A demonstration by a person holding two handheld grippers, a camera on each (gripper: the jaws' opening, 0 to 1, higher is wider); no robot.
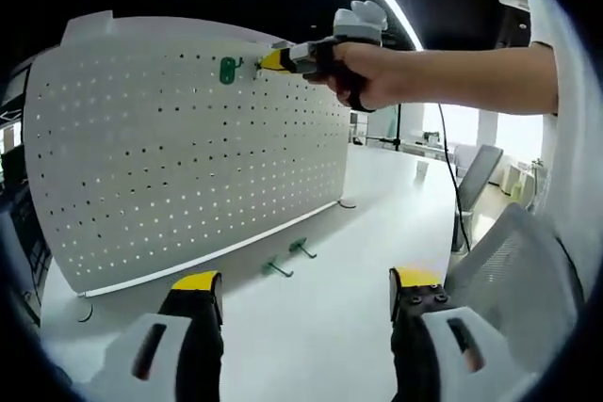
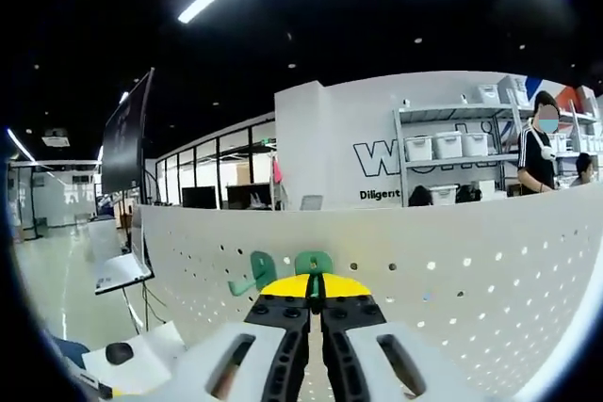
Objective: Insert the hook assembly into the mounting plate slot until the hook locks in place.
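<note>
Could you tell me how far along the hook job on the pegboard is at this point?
Done: one green plastic hook seems already mounted near the top of the white perforated pegboard.
In hand: the right gripper, jaws shut, presses another green hook against the board; locking cannot be confirmed.
Left: two green hooks lie on the white table ahead of the open left gripper.

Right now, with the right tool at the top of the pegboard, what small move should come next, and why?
Probably push the right tool gently toward the pegboard to seat the green hook it grips. In the left gripper view that hook already sits against the holes near the upper edge, so only the final seating seems left. Two more hooks wait on the table.
</note>
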